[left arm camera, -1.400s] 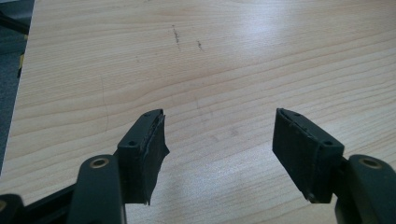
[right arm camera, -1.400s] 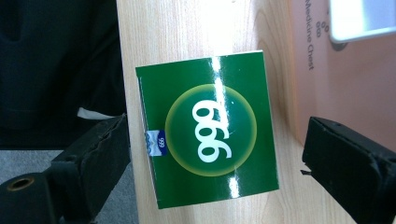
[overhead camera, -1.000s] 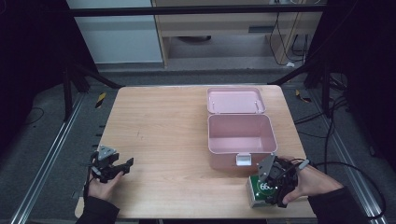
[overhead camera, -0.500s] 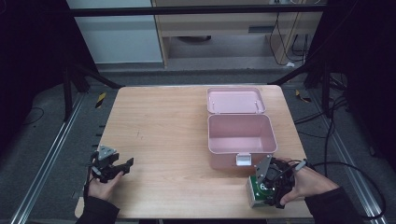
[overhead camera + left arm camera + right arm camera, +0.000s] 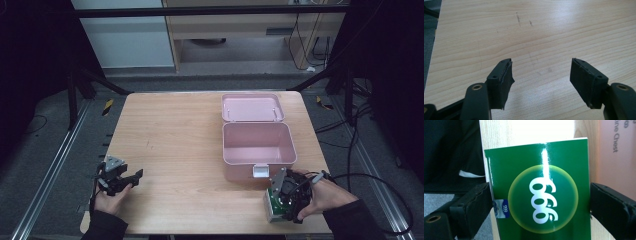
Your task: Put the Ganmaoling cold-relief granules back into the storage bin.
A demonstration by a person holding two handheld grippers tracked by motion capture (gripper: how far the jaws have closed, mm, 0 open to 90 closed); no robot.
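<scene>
One glossy green carton (image 5: 539,195) clamped by right gripper (image 5: 285,200); one pink plastic chest (image 5: 257,145) open; left gripper (image 5: 541,80) agape, empty.

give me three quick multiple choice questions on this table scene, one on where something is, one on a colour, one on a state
1. Where does the pink box sit on the table?
A. right half
B. left edge
C. off the table

2. What colour is the carton between the right hand-held gripper jaws?
A. red
B. green
C. blue

3. How is the pink box's lid?
A. shut
C. open, laid back
B. missing

Answers:
1 A, the high view shows it right of the middle.
2 B, the right gripper view shows a green face with white figures.
3 C, the lid lies flat behind the hollow base.
</scene>
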